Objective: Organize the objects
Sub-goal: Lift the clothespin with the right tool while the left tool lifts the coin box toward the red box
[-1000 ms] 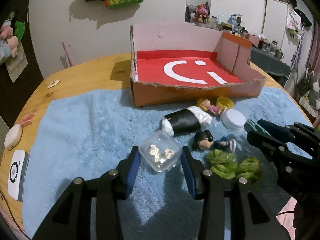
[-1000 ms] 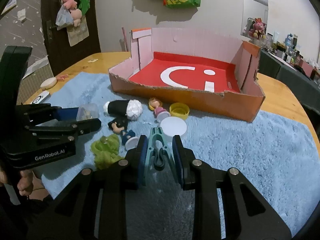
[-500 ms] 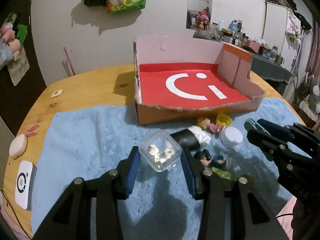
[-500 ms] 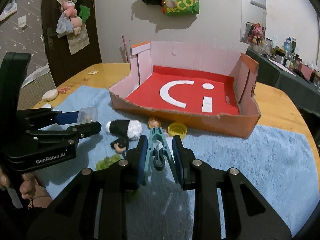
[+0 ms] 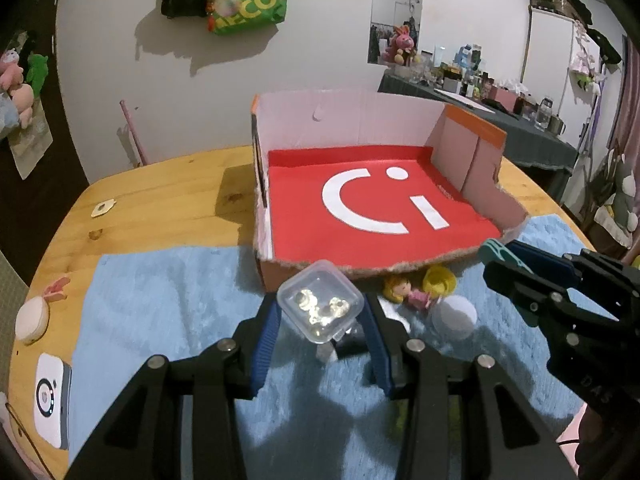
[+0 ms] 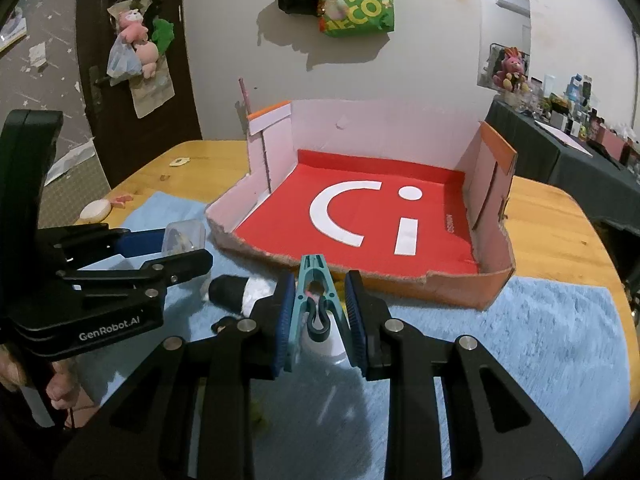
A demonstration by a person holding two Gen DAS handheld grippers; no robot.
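The left gripper has its jaws clenched on a small clear square plastic box of shiny metal bits, held above the blue fleecy mat on the round wooden counter. The right gripper grasps a teal plastic clothes peg, nose pointing to twelve o'clock. A shallow cardboard tray with a red floor lies at twelve o'clock of both. A small blonde doll and a yellow cap rest on the mat at the tray's near wall.
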